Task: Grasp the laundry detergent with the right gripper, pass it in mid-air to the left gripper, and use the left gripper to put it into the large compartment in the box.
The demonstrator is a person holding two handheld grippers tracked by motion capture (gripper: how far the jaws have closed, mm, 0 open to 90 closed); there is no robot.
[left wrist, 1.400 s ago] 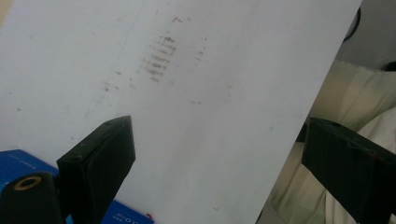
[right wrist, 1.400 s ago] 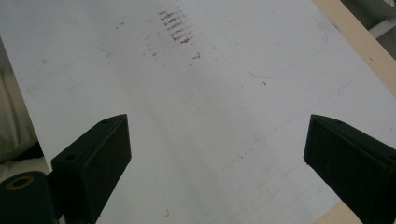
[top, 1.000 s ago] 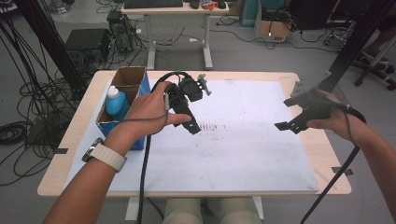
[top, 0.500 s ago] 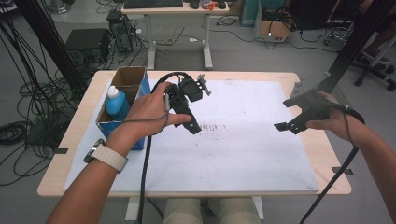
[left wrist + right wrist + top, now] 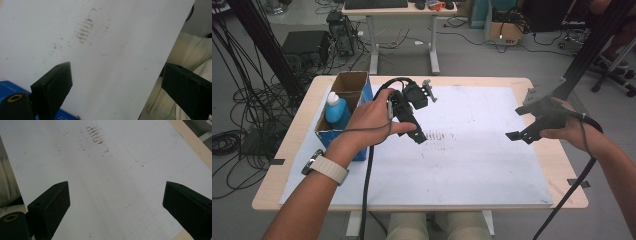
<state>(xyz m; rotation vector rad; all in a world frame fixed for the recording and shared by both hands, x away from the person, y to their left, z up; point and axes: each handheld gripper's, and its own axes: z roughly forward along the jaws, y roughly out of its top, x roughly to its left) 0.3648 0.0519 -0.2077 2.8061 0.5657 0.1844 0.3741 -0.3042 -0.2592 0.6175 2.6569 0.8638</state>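
Observation:
My left gripper (image 5: 414, 126) hovers over the left-middle of the white sheet (image 5: 472, 160), held in a hand with a watch on its wrist. In the left gripper view its jaws stand wide apart with nothing between them (image 5: 116, 72). My right gripper (image 5: 520, 123) hangs above the sheet's right side, and it is open too, empty over bare sheet (image 5: 115, 187). A patch of brown smudges (image 5: 439, 135) marks the sheet between the two grippers, also seen as smudges (image 5: 83, 31) and smudges (image 5: 95, 136).
A blue-sided cardboard box (image 5: 357, 87) at the table's left edge holds a blue bottle with a white cap (image 5: 337, 111). The wooden table edge (image 5: 192, 142) runs past the sheet on the right. Cables, desks and stands crowd the floor behind the table.

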